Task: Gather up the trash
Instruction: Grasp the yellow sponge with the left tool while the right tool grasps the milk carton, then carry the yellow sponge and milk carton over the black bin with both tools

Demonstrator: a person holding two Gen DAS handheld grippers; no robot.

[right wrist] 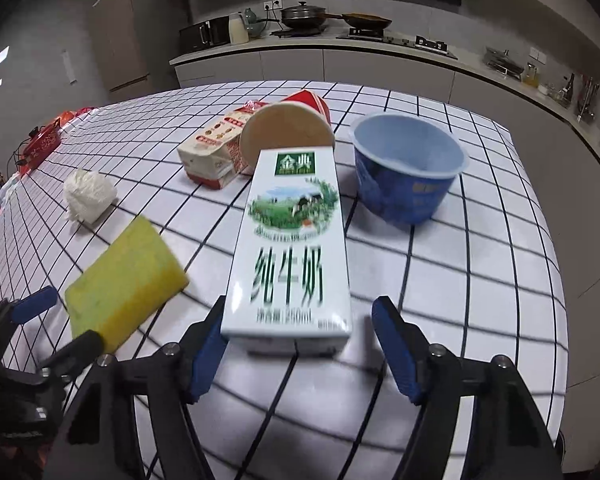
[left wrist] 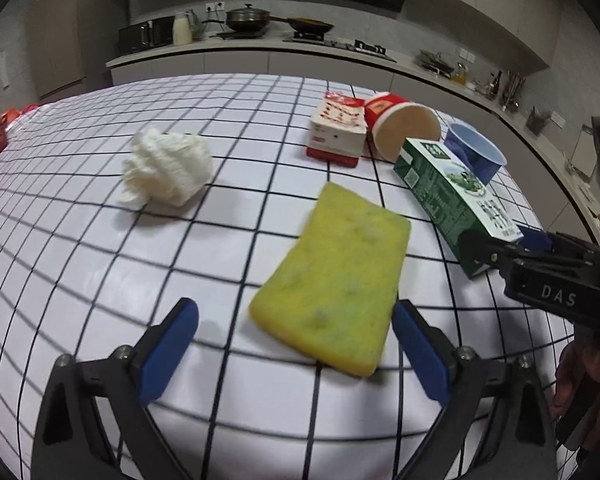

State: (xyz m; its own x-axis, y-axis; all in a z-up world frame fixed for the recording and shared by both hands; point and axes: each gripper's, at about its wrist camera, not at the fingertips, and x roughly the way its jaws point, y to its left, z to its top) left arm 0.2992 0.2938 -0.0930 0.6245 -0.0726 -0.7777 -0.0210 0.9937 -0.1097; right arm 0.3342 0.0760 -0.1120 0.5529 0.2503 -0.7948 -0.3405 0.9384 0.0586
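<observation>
Yellow sponge [left wrist: 332, 276] near desk's front edge, between left gripper's [left wrist: 296, 344] spread pads, unpinched. Milk carton [right wrist: 290, 248] alongside, between right gripper's [right wrist: 300, 344] spread pads. Best centred, lowered, then squeezed.

kitchen, dim light; white grid-pattern table [right wrist: 480, 280], grey counter [right wrist: 340, 46] behind with hob, lidded pan [right wrist: 303, 16], frying pan [right wrist: 370, 21], tall fridge [right wrist: 118, 36] left
</observation>
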